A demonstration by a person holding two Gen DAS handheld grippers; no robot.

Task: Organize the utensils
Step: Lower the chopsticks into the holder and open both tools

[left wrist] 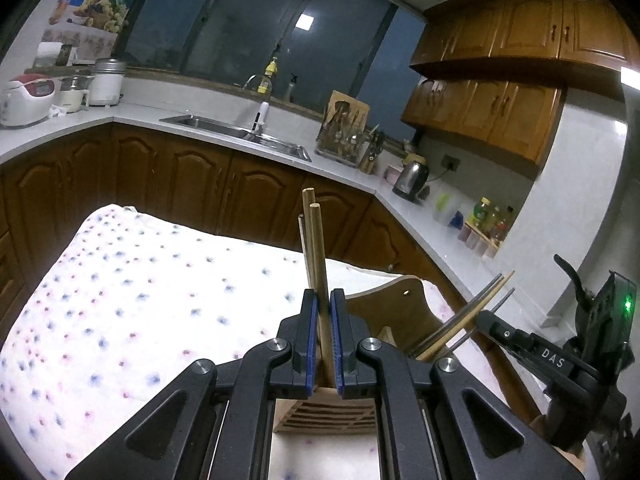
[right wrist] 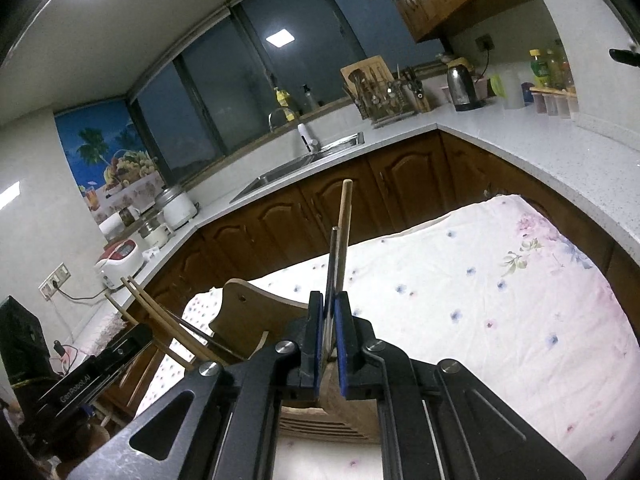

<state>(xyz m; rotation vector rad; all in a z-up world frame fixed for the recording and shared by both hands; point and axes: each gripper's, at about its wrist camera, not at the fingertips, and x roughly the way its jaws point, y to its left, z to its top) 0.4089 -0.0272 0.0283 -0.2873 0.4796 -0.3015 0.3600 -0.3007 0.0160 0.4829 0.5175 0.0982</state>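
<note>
My left gripper point(left wrist: 324, 297) is shut on a small bundle of wooden chopsticks point(left wrist: 317, 248) that stand upright between its blue pads. Under its jaws lies the slatted base of a wooden utensil holder point(left wrist: 326, 410); the holder's curved back panel point(left wrist: 400, 300) rises to the right. My right gripper point(right wrist: 329, 300) is shut on a metal chopstick pair point(right wrist: 333, 256) and one wooden chopstick point(right wrist: 343, 220), also upright above the holder point(right wrist: 256, 312). Each gripper shows in the other's view: the right gripper point(left wrist: 478, 322) with its sticks, and the left gripper point(right wrist: 138, 334) with its chopsticks point(right wrist: 160, 316).
The holder stands on a table under a flowered white cloth point(left wrist: 140, 300) point(right wrist: 480, 320). Behind runs an L-shaped counter with a sink point(left wrist: 240, 134), a utensil rack point(left wrist: 344, 136), a kettle point(left wrist: 412, 180) and rice cookers point(left wrist: 28, 98). Brown cabinets sit below and above.
</note>
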